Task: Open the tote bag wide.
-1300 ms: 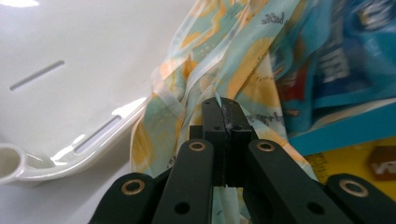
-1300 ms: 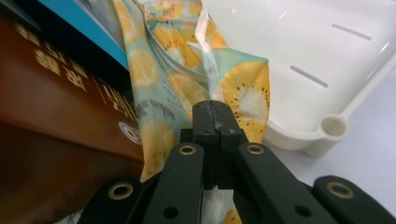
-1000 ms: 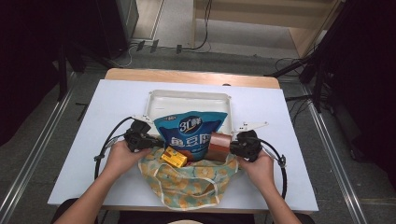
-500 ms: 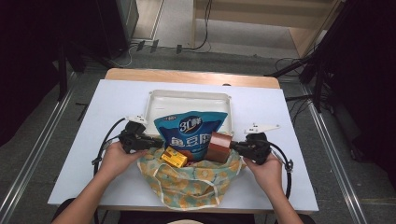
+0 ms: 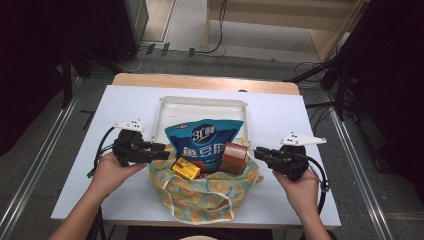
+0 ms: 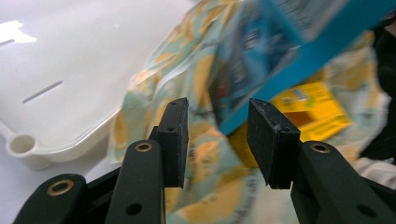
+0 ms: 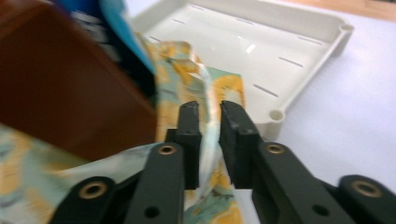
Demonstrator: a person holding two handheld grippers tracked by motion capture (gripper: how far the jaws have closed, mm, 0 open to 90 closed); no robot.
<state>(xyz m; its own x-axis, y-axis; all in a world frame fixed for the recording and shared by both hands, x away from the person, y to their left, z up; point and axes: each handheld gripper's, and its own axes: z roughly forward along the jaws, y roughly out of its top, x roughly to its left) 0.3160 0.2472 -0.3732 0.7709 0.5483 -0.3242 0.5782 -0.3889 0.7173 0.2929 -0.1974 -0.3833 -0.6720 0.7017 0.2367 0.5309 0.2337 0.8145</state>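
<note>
White table (image 5: 125, 100): cloth bag (image 5: 200, 195) mouth faces tray (image 5: 200, 107) (lengthwise).

Your forearms enter bare from the bottom of the high view. Each hand-held gripper, the left hand-held gripper (image 5: 159, 151) and the right hand-held gripper (image 5: 261, 152), is black, topped by a pale grey 3-cornered plate, and trails a looping black cable. Up close, your 2 jaws show brass-ringed pivots and square black pads (image 6: 173, 135).
</note>
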